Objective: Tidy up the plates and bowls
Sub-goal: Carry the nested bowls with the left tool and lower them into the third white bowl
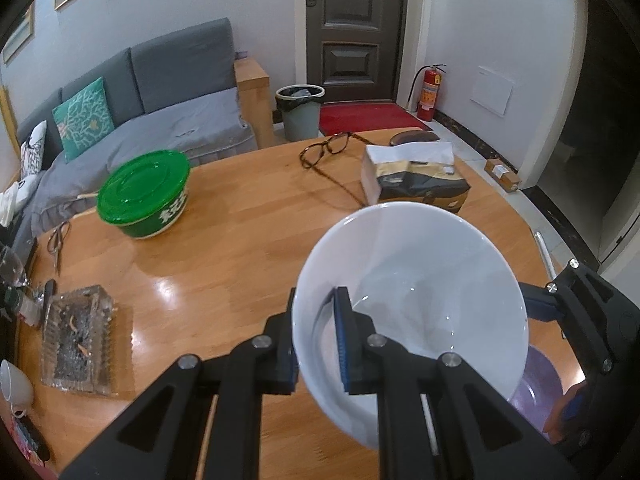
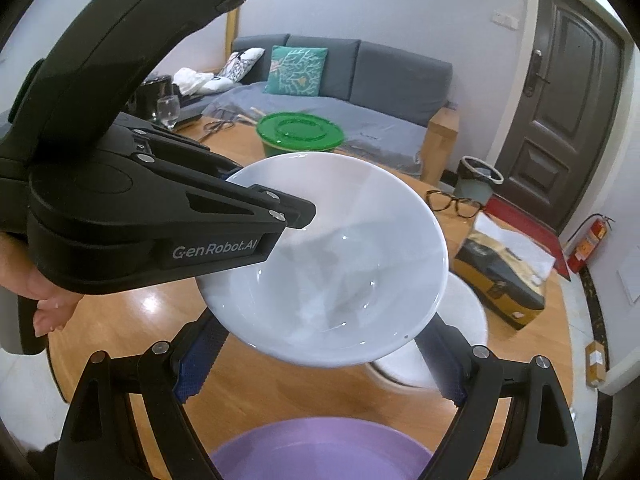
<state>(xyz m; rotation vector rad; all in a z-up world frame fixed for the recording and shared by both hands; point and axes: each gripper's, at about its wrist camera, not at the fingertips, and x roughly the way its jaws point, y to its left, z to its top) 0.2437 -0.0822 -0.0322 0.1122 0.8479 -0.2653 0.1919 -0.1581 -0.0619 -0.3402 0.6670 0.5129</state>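
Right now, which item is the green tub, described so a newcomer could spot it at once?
Start at the round wooden table and look to its far edge, the side nearest the grey sofa. There sits the green tub, round and closed with a clear green lid. It is the only green container; the glasses and tissue pack lie further right.
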